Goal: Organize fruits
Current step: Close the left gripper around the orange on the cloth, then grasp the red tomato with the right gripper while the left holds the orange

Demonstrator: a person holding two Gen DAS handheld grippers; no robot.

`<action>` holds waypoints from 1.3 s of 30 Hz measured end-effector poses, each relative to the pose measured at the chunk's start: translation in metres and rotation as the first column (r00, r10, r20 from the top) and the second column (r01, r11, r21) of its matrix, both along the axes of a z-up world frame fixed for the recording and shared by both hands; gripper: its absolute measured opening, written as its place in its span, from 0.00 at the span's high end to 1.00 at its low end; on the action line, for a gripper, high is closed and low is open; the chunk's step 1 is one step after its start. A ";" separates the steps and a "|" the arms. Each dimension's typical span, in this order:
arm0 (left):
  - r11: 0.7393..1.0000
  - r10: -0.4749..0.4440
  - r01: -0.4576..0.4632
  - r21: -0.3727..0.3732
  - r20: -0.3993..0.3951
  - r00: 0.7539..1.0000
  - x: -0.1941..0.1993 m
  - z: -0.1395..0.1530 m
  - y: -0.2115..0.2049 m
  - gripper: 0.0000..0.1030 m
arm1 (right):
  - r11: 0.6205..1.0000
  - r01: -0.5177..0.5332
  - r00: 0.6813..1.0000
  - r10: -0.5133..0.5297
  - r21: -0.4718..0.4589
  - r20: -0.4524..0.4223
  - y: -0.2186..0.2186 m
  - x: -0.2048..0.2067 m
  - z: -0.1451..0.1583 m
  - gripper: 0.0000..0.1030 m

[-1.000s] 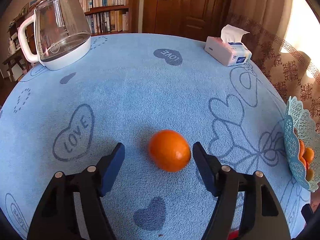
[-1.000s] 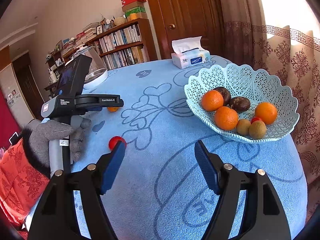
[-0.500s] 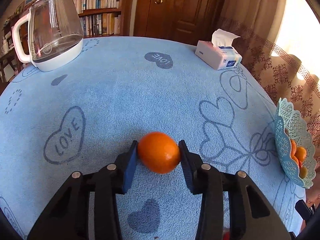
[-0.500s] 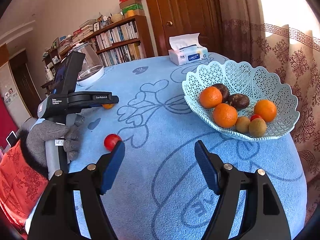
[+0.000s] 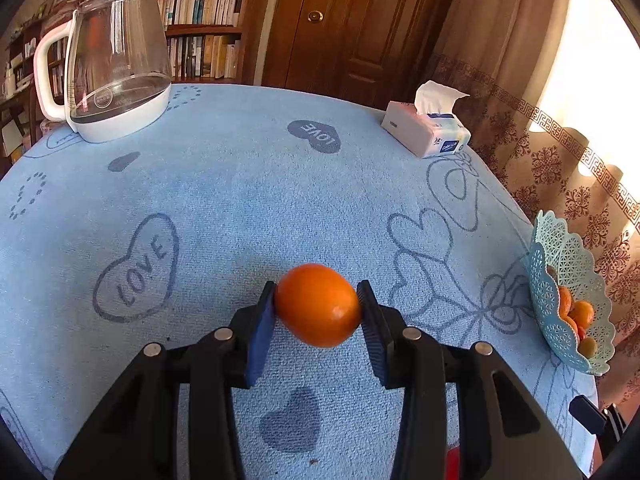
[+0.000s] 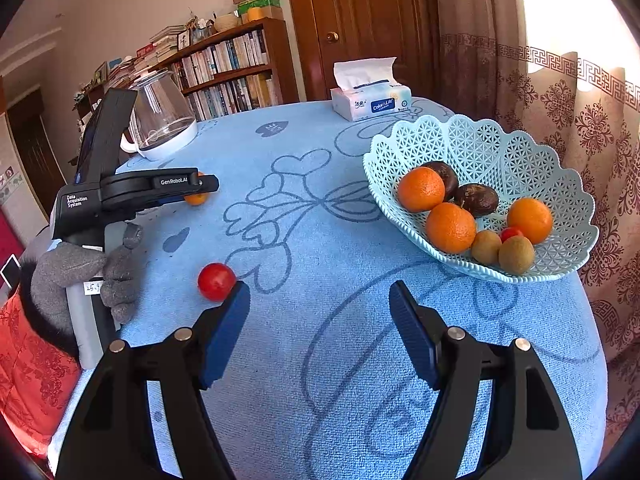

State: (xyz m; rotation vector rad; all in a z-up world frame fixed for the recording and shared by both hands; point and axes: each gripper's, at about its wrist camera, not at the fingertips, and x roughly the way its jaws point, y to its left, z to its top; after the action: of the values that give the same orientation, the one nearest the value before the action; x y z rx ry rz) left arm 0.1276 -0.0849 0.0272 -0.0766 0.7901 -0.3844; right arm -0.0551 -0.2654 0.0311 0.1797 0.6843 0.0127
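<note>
Left wrist view: the left gripper (image 5: 318,312) is clenched on an orange (image 5: 318,305), its two blue pads pressing the fruit's left and right flanks. The jaws have just been closing, and the fruit sits between them. The orange is slightly oval, its long axis running roughly from pad to pad with a small tilt, so the grip appears to span its widest dimension. It sits at, or barely above, the blue tablecloth (image 5: 248,200); contact with the cloth cannot be told from this angle.

The relation that governs the coming move is the bearing of the lattice basket (image 5: 576,304): it lies at the right edge of the table, well apart from the held orange and roughly level with it in depth. The carry is therefore judged to run rightward across the cloth.

Right wrist view: the right gripper (image 6: 320,312) hangs released, nothing between its pads. The basket (image 6: 472,144) lies ahead and to its right, already holding oranges, kiwis and dark fruit. A small red fruit (image 6: 216,281) rests on the cloth just beside the left fingertip, making the right hand the nearer one for that piece. A glass kettle (image 5: 116,64) and a tissue box (image 5: 426,132) stand at the far side.
</note>
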 end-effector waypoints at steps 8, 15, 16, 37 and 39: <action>1.000 0.018 -0.018 0.007 0.020 1.000 -0.004 0.002 0.003 0.60 | 0.990 -0.109 0.992 0.114 0.086 -0.059 0.036 0.030 -0.002 0.29; 1.000 0.029 -0.029 0.010 0.025 0.999 -0.005 0.003 0.004 0.60 | 0.985 -0.166 0.979 0.170 0.048 -0.115 0.064 0.052 -0.010 0.38; 1.000 0.029 -0.029 0.010 0.027 0.999 -0.005 0.003 0.004 0.60 | 0.984 -0.169 0.977 0.173 0.048 -0.124 0.066 0.054 -0.012 0.41; 0.999 0.017 -0.021 0.047 0.080 0.997 -0.015 0.008 -0.005 0.60 | 0.990 -0.143 0.979 0.144 0.013 -0.147 0.070 0.058 -0.016 0.67; 0.999 0.016 -0.020 0.049 0.085 0.996 -0.015 0.008 -0.006 0.60 | 0.990 -0.137 0.981 0.138 0.019 -0.139 0.069 0.056 -0.013 0.67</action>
State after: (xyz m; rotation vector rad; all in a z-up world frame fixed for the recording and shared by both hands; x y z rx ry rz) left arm 0.1125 -0.0910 0.0356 -0.0203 0.7146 -0.3482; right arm 0.0010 -0.1967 0.0178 0.1429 0.8355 0.1367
